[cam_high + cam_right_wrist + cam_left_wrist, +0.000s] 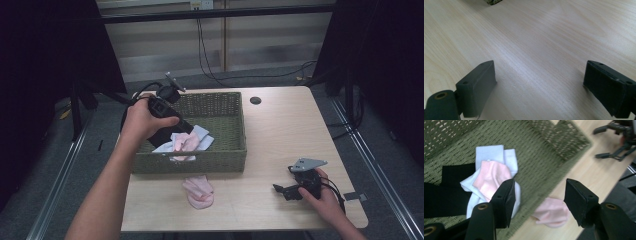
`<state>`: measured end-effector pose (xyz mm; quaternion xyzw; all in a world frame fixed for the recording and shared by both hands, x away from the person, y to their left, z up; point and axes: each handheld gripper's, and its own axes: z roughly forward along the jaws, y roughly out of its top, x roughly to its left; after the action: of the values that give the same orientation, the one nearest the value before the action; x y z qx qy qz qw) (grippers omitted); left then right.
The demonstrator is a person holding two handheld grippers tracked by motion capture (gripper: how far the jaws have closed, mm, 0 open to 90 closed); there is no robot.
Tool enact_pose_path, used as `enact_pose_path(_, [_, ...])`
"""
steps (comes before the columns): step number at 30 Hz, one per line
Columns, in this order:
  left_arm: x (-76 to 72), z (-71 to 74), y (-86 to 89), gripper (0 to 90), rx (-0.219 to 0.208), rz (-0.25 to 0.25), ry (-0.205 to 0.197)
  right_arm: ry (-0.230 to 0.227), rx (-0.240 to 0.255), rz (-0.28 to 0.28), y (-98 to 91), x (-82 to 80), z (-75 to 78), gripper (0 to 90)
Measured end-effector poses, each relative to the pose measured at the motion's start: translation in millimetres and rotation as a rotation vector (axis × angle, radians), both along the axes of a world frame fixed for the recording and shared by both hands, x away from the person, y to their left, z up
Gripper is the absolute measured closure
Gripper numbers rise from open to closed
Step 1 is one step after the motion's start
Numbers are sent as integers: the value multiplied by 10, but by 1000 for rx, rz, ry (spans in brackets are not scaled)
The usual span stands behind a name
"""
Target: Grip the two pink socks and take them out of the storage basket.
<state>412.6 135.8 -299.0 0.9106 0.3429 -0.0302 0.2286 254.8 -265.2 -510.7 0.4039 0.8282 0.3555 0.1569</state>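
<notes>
A green woven basket [220, 161] stands on the table's left half. Inside it lie a pink sock [186, 143] on pale blue socks [202, 133], beside a black cloth [449, 192]. In the left gripper view the pink sock [490, 176] and pale blue socks [490, 152] sit just beyond the left jaw. My left gripper [187, 131] hovers open over the basket's front part, nothing between its jaws. A second pink sock [199, 192] lies on the table before the basket [544, 157], also seen as a pink sock [552, 212]. My right gripper [281, 190] rests open low over bare wood at the front right.
The light wooden table [280, 135] has a round cable hole [255, 100] at the back. Cables [210, 65] trail on the floor behind. Dark curtains flank both sides. The right gripper [616, 142] appears far off in the left gripper view.
</notes>
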Motion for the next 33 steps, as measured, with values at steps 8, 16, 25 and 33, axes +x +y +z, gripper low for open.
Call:
enact_pose_path(8, [201,-443,29,421,47,65,7,1,0,0,0,-1,0,99])
enact_pose_path(16, [360,-837,47,430,85,95,42,-3,0,4,0,3,-2,100])
enact_pose_path(25, [430,-1138,-3,486,133,96,80,-3,0,5,0,2,-1,100])
enact_pose_path(33, [410,-1001,10,868,163,110,175,-2,1,4,0,1,-1,100])
